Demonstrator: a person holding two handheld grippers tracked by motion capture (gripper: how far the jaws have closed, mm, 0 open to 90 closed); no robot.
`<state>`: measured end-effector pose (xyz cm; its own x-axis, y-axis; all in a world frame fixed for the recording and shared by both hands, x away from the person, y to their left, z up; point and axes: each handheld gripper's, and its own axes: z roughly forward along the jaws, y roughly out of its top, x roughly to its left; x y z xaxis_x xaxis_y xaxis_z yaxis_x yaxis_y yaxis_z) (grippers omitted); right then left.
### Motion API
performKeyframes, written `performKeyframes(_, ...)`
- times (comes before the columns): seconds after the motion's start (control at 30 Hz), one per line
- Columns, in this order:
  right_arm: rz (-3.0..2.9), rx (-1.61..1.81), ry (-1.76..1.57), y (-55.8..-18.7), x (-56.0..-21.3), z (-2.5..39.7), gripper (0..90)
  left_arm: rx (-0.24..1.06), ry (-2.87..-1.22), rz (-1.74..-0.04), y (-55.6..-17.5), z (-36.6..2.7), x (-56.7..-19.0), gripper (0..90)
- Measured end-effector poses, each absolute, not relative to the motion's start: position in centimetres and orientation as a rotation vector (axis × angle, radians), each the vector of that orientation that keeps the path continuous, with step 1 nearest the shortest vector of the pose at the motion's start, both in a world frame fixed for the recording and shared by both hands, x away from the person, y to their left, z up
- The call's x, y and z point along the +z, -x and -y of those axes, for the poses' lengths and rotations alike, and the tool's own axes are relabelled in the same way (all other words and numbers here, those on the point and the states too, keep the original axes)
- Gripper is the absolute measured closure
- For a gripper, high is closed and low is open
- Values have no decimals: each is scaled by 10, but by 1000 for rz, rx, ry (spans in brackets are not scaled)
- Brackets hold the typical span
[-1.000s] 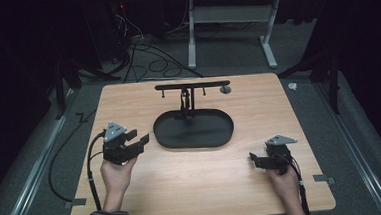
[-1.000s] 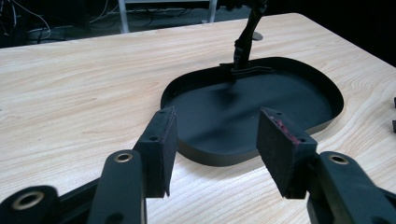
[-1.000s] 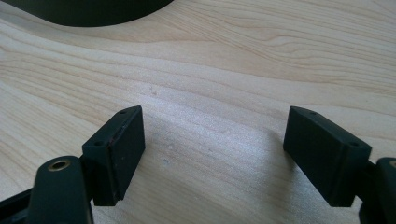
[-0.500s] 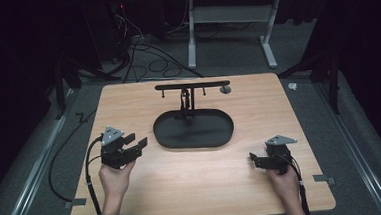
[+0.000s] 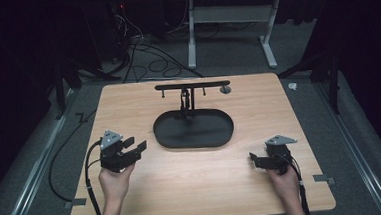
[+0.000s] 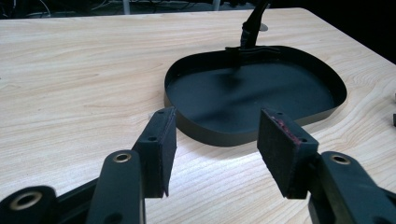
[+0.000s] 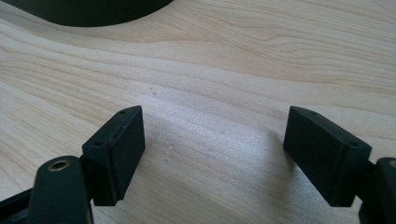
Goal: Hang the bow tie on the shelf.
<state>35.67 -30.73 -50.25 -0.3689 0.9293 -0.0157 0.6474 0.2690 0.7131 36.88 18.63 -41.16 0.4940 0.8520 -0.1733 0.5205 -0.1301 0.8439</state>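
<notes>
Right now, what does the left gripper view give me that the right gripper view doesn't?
Left gripper view: the tray's whole dark floor, the foot of its upright post, and the left gripper open toward its near rim. Right gripper view: the right gripper open wider over bare wood, the tray cut to a dark edge. Both share the wooden table and empty jaws.

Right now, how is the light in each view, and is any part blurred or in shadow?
High view: table lit, surroundings nearly black. Left gripper view: black tray sharp, its post casts a soft shadow inside. Right gripper view: wood grain sharp, faint jaw shadows on it.
</notes>
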Motion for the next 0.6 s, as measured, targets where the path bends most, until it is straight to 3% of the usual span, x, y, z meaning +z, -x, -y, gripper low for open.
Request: performKeyframes(0.6, -2111, 872, -1423, -357, -503, 307, 217, 416, -1784, -1203, -361, -194, -427, 472)
